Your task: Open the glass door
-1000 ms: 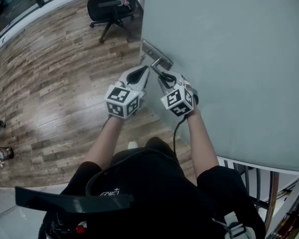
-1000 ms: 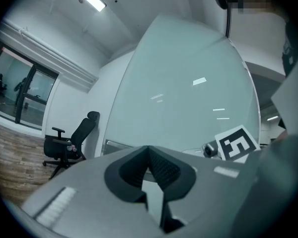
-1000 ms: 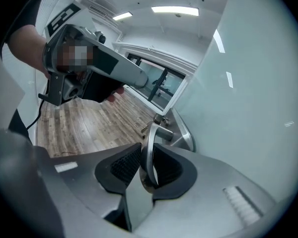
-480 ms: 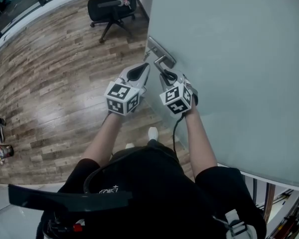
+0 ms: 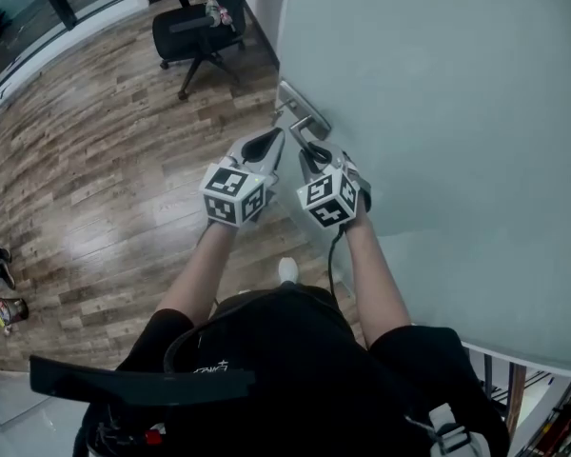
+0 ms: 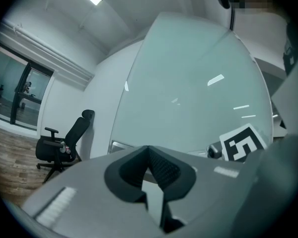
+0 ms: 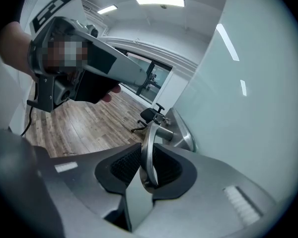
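My right claw [image 7: 146,168] is pinching the lever handle [image 7: 148,143], with the metal bar standing edge-on between the two ribbed pads and its round stem running back to the plate on the glass door [image 5: 438,112]. That door is the frosted panel filling my right side, its free edge just ahead of me. My left claw [image 5: 266,147] hangs just beside the right one, its tips pressed together on nothing and clear of the handle. I reckon this is the swing itself: latch freed, panel to be drawn round on its hinges. The grip sits near the lever's outer end, which is good leverage but easy to slide off smooth metal. So I'd hold the squeeze firm, pull along the arc the door wants to follow, not straight back, and let my wrist roll with the lever instead of twisting against it. The office chair [image 5: 195,22] sits well apart on the wood floor [image 5: 95,160], so nothing looks set to block the edge.
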`<state>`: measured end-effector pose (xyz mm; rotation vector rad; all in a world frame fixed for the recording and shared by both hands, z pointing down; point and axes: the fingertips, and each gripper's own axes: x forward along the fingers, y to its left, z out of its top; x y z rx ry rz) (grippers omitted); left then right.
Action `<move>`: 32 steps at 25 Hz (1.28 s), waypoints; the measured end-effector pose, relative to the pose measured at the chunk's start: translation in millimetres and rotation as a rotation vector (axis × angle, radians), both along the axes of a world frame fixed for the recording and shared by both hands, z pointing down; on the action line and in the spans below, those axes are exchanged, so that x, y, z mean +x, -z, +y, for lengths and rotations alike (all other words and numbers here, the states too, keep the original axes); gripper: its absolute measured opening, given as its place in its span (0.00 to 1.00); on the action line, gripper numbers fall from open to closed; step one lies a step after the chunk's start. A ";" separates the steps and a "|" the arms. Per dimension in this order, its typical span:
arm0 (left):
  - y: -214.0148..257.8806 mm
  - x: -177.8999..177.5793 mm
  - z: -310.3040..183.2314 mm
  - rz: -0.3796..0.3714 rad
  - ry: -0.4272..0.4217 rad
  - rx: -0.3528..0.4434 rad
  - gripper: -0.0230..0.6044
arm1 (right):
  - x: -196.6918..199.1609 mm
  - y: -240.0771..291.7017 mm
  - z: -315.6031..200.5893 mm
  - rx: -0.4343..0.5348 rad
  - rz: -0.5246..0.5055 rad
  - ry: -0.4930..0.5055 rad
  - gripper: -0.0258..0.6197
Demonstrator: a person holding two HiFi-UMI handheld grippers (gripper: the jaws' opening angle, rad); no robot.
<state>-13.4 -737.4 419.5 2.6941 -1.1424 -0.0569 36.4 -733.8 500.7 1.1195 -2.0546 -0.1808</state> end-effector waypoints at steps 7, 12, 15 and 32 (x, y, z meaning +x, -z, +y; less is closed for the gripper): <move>-1.5 20.3 -7.0 -0.003 -0.030 -0.002 0.04 | 18.3 2.2 -12.1 0.004 0.001 -0.037 0.16; -5.1 26.8 -11.3 -0.010 -0.044 -0.007 0.04 | 28.2 1.6 -19.6 0.003 0.000 -0.060 0.16; -5.2 31.5 -14.5 -0.011 -0.052 -0.012 0.04 | 32.8 3.7 -24.3 0.001 0.000 -0.071 0.16; -10.3 61.3 -24.8 -0.018 -0.076 -0.022 0.04 | 54.4 6.0 -40.8 0.003 0.000 -0.121 0.16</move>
